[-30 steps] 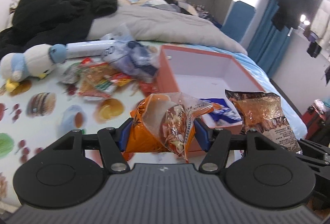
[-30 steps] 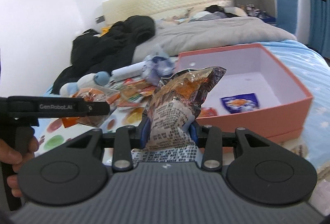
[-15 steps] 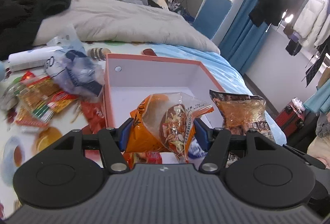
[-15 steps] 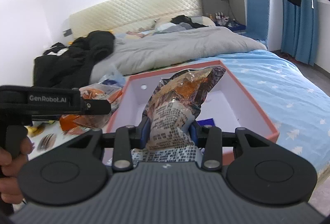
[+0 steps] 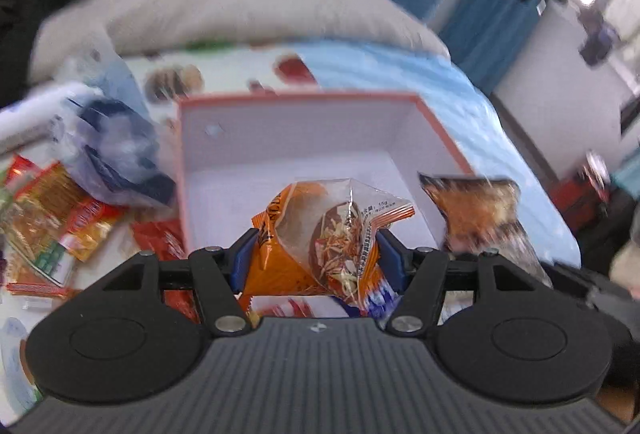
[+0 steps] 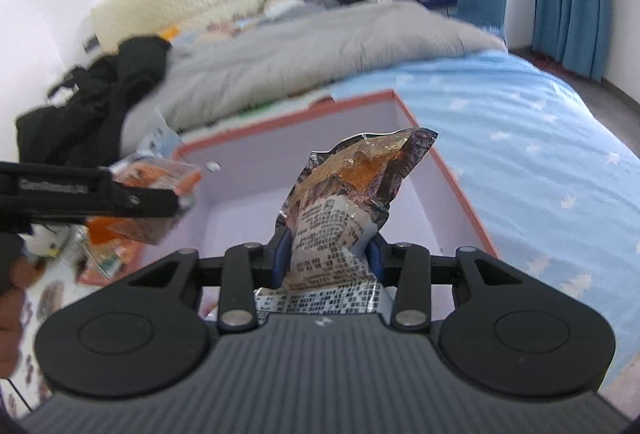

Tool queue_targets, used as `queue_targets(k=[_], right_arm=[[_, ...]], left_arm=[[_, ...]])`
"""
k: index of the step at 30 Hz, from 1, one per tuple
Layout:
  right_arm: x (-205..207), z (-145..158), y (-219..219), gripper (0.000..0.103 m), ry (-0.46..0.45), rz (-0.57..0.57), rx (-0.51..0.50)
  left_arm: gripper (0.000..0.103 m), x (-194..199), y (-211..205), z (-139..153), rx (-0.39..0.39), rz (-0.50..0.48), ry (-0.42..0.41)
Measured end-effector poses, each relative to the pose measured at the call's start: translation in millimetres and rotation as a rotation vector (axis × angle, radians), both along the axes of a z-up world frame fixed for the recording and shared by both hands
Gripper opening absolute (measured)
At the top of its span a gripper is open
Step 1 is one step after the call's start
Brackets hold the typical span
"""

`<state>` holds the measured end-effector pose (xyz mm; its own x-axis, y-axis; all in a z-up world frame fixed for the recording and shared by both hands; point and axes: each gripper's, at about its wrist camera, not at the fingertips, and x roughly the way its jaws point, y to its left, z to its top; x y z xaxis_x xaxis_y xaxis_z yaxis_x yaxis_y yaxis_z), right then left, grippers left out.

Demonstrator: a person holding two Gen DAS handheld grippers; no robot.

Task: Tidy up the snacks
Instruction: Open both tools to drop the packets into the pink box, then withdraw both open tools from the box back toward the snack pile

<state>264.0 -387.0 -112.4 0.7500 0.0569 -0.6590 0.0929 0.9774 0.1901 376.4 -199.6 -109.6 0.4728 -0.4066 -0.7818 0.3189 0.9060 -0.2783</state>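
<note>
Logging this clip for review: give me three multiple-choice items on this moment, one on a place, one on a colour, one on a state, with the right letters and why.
1. Where is the orange snack packet?
A. lying on the grey quilt
B. between the left gripper's fingers, over the open box
C. on the floor

2. What colour is the box's outside?
A. salmon pink
B. green
C. black

3. What is the right gripper doing?
A. standing open with nothing in it
B. out of view
C. shut on the brown snack packet

Answers: B, the blue pads squeeze its sides in front of the box's white inside; A, the rim shows pink; C, both pads press the packet.
</note>
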Motion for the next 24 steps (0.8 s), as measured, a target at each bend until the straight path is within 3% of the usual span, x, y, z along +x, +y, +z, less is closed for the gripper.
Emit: queue_targets(k=[4, 7, 9, 11, 24], right_arm=[[10.6, -9.7, -8.3, 0.043, 0.064, 0.007, 0.006], [8.3, -14.0, -12.5, 0.044, 0.082, -0.007, 0.015], [6.9, -14.3, -14.2, 0.054, 0.084, -0.01, 0.027], [5.5, -13.3, -14.0, 0.072, 0.08, -0.013, 0.031], [-32.5, 2.0, -2.5, 0.07, -0.037, 0.003, 0.034]], left_arm=[[0.068, 0.3, -2.9, -4.1, 0.039, 0.005, 0.002], [0.072, 2.0, -1.4, -7.2, 0.021, -0.002, 0.026], [0.078, 1.2, 0.5, -7.3, 0.019, 0.006, 0.021], [0.078, -4.3, 2.0, -4.9, 0.019, 0.005, 0.005], [0.078, -67.3, 22.9, 25.6, 0.02, -0.003, -0.195]])
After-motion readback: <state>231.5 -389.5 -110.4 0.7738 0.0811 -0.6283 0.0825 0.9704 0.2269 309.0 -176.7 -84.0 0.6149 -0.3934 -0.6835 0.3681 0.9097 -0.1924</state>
